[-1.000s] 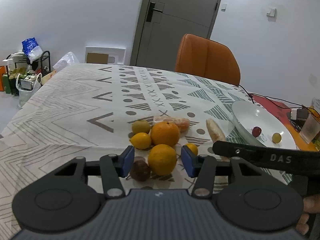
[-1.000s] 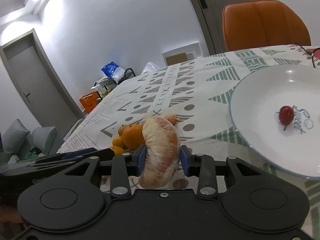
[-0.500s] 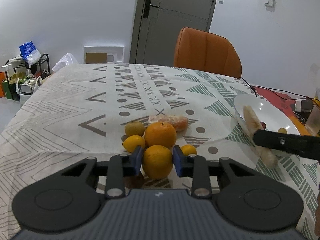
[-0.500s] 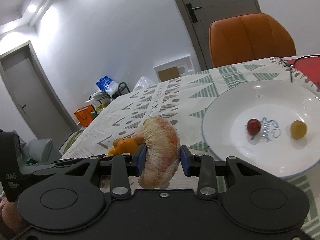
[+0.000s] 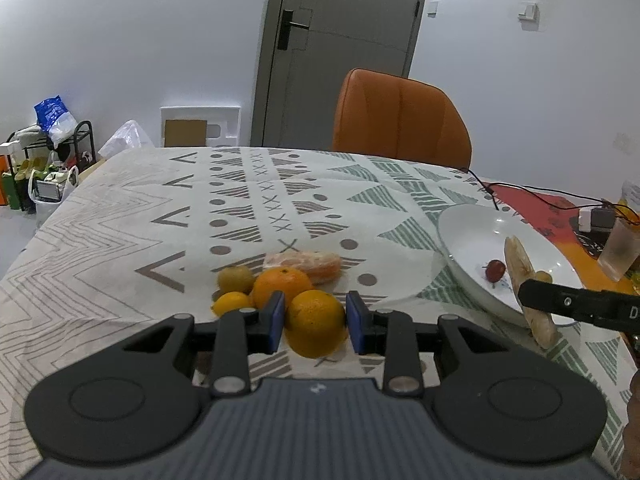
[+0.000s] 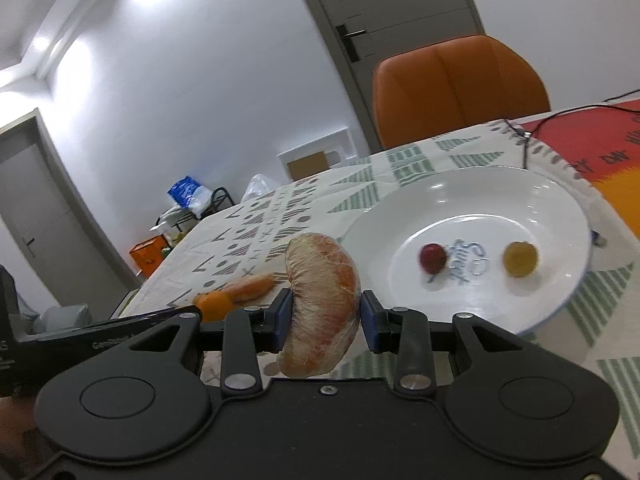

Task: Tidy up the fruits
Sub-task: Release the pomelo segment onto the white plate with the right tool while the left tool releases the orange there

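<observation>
From the left wrist, the left gripper (image 5: 316, 322) clamps an orange (image 5: 316, 323) just before the fruit pile (image 5: 272, 280); bare tablecloth (image 5: 200, 208) lies beyond.

From the right wrist, the right gripper (image 6: 323, 314) clamps a peeled pomelo segment (image 6: 322, 304) beside the white plate (image 6: 472, 200), whose small red fruit (image 6: 433, 258) is blurred.

An orange chair (image 5: 400, 116) stands behind the patterned tablecloth (image 5: 120, 220); a grey door (image 5: 340, 40) beyond; a cup (image 5: 620, 252) far right.

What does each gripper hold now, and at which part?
The left gripper holds an orange by its two sides. The right gripper holds a peeled citrus segment across its middle.
</observation>
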Demonstrator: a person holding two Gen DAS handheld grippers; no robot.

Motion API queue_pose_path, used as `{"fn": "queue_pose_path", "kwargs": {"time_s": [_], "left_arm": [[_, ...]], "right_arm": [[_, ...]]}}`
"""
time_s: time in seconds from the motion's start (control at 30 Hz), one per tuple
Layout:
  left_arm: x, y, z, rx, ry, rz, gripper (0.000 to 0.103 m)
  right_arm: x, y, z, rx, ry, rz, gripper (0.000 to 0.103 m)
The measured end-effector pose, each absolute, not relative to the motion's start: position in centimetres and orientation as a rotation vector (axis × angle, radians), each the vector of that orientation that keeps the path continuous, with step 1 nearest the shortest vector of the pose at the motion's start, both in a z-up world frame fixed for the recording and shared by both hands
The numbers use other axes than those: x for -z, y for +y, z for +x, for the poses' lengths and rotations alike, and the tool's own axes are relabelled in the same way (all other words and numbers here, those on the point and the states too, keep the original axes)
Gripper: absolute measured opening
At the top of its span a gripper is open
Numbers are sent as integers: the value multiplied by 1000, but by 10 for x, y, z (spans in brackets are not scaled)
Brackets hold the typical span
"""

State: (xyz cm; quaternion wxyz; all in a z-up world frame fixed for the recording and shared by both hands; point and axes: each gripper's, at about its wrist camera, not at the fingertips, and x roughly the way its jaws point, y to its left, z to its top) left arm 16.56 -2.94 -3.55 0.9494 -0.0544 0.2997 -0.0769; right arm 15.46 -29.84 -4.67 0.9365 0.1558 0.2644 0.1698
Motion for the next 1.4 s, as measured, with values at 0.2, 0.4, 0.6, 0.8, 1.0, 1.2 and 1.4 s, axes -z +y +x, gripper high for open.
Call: {"fn": "queue_pose_path", "kwargs": {"time_s": [0.2, 0.4, 0.6, 0.8, 1.0, 1.2, 1.4], "left_arm": [[29, -43, 166, 178, 594, -105, 31], [25, -57, 166, 205, 583, -100, 31], [23, -68, 169, 225, 578, -98, 31], [20, -81, 173, 246, 571, -93, 31], [19, -93, 176, 265, 571, -85, 31], [18, -103, 179, 280, 573, -79, 31], [16, -117, 183, 309, 567, -67, 31]], "right_arm": [[51, -316, 153, -306, 539, 337, 34], [53, -331, 152, -273, 534, 349, 34], [53, -344, 153, -244, 532, 363, 34], [53, -358, 156, -216, 526, 372, 34], [51, -368, 160, -174, 498, 356, 35], [53, -377, 161, -156, 483, 364, 41], [52, -384, 158, -159, 479, 367, 41]]}}
